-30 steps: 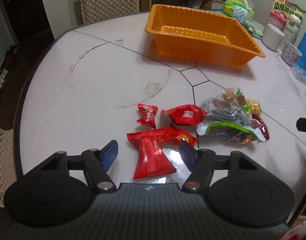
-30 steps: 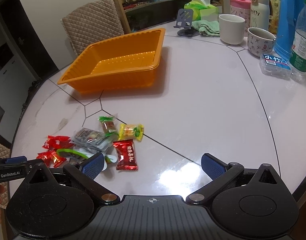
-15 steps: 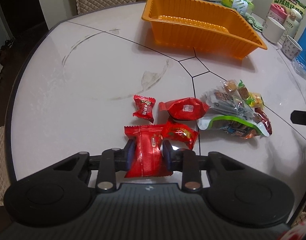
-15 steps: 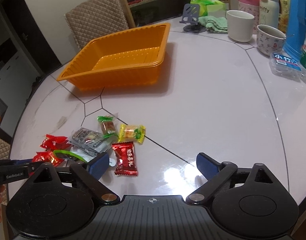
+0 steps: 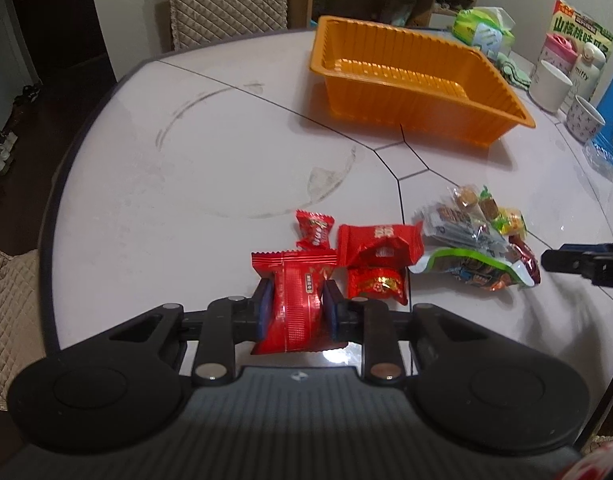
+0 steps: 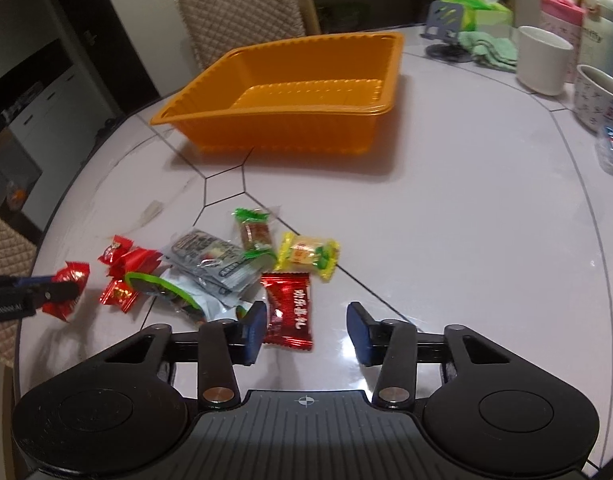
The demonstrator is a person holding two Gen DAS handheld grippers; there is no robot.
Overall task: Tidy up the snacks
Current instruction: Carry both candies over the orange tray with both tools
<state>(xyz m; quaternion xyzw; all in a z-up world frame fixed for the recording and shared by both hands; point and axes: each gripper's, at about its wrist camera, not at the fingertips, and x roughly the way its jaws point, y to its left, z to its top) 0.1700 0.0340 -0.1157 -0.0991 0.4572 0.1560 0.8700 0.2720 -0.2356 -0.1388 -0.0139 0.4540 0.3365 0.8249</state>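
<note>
In the left wrist view, the left tool (image 5: 297,310) pinches a long red foil snack packet (image 5: 296,300) at its middle, well in front of the ribbed orange plastic tray (image 5: 410,92) on the pale glossy surface (image 5: 186,184). In the right wrist view, the right tool (image 6: 305,330) is closing around a dark red foil candy wrapper (image 6: 289,308) that lies in front of that tray, its right pad still clear of the wrapper.
</note>
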